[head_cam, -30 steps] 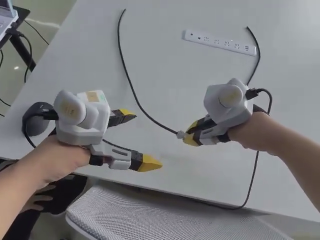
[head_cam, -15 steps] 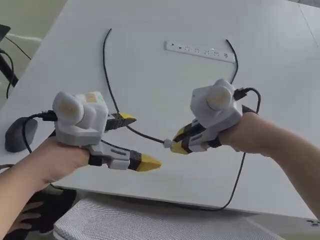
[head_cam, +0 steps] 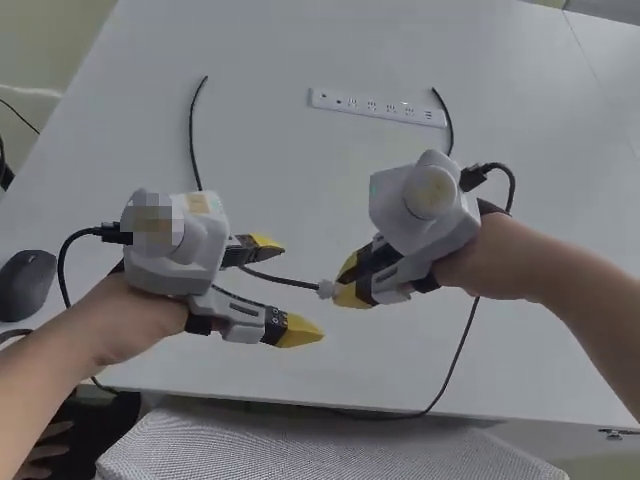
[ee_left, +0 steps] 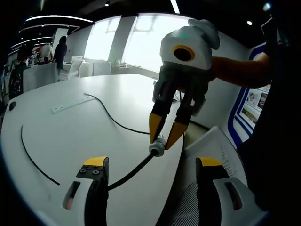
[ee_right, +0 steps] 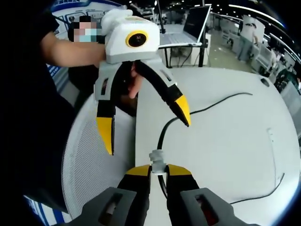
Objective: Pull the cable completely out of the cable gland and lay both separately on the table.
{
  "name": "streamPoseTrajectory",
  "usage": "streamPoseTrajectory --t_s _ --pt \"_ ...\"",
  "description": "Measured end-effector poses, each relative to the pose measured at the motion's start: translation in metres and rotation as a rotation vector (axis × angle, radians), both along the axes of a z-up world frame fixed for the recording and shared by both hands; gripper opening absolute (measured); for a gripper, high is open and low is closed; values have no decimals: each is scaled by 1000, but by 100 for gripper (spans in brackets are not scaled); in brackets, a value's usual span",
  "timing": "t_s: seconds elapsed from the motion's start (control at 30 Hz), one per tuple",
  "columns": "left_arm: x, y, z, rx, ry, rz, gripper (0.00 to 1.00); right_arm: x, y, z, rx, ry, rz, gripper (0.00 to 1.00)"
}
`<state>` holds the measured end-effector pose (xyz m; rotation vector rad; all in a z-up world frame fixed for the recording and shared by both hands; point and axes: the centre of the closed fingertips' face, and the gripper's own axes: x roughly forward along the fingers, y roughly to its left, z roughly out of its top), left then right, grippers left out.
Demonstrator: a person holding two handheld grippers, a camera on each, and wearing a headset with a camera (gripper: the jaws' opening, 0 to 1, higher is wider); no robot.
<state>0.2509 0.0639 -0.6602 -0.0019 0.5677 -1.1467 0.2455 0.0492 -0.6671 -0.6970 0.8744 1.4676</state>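
Right gripper (head_cam: 335,291): we see its jaws pressed onto the cable gland (head_cam: 325,289), held above the table's (head_cam: 300,60) near edge.
Cable (head_cam: 192,130): threaded in the gland, trailing back across the table towards the power strip (head_cam: 378,106).
Left gripper (head_cam: 295,287): jaws spread wide, gripping nothing (the cable passes between them).

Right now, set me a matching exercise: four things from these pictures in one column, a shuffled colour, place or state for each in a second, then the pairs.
1. left gripper
2. right gripper
3. power strip
4. cable

A. jaws shut on the cable gland
B. black, curves across the table
C. jaws wide open
D. white, lies at the far side of the table

Pairs: 1-C; 2-A; 3-D; 4-B
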Motion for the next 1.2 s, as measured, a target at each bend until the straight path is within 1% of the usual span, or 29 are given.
streamPoseTrajectory --t_s 0.13,0.23,0.3,0.33,0.37,0.4,0.43,0.5,0.63,0.7,0.77,0.87,1.0,1.1,1.2 --pt "1 -3 3 -12 -2 -1 72 -1 1 2 6 -18 5 6" --pt "2 -5 4 -15 -6 -8 69 -3 -1 0 -3 -34 13 6" --pt "2 -7 5 -18 -5 -15 65 -4 -2 1 -5 -41 15 6" --pt "3 -7 7 -20 -14 -15 62 -4 -3 1 -5 -44 14 6" --pt "3 -8 10 -34 -20 -16 60 -4 -3 2 -3 -47 14 6" --pt "2 -10 12 -52 -12 -22 59 -4 -3 3 2 -50 15 6" --pt "2 -12 13 -59 -7 -29 59 -5 -3 4 6 -52 15 6" --pt "2 -14 13 -49 -23 -42 56 -5 -2 6 10 -53 15 6" --pt "3 -17 12 -51 -17 -55 52 -6 -3 5 1 -64 31 6" --pt "3 -17 12 -50 -19 -63 47 -7 -3 7 6 -67 38 6" --pt "3 -18 13 -56 -33 -74 43 -7 -3 9 13 -64 41 6" --pt "5 -19 16 -66 -47 -76 42 -5 -4 9 13 -66 46 6" --pt "4 -21 15 -65 -45 -90 38 -4 -4 11 15 -65 49 6" --pt "2 -20 12 -49 -48 -105 34 -5 -3 12 17 -65 58 6" --pt "0 -21 13 -58 -48 -117 29 -7 -2 12 17 -59 72 6"
